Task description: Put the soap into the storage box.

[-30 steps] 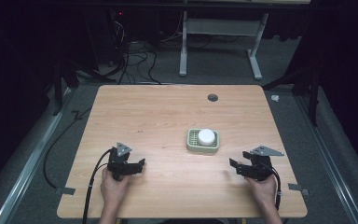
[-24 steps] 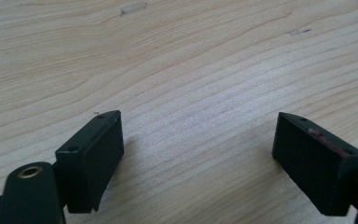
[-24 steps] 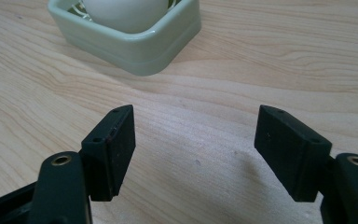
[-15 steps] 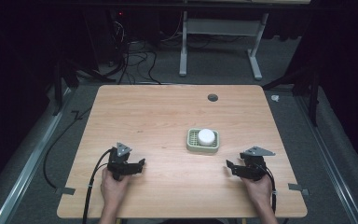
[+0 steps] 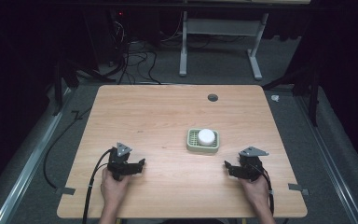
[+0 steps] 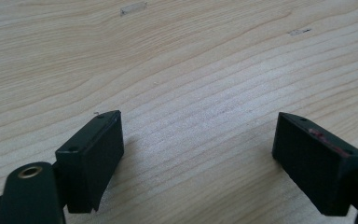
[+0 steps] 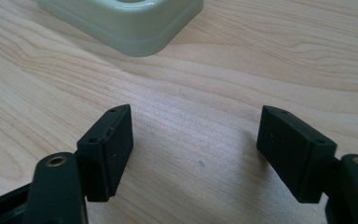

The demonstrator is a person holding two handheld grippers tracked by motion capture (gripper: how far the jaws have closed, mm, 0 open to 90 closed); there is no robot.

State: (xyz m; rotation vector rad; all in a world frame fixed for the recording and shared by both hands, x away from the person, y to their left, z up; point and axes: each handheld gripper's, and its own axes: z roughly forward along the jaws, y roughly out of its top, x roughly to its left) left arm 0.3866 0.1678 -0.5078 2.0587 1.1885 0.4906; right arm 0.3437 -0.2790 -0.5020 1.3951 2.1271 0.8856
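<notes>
On a wooden desk, both grippers are resting with jaws spread empty; the right gripper should be approaching the green dish squarely, judging by its heading.

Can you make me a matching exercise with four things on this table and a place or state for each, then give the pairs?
Things:
1. green tray
2. white puck
3. left tongs
4. hole

Places or states:
A. near the table's far edge
B. open over bare wood, near the front left
C. sitting on the tray
D. right of the table's middle, ahead of the right tongs

Pairs: 1-D, 2-C, 3-B, 4-A
</notes>
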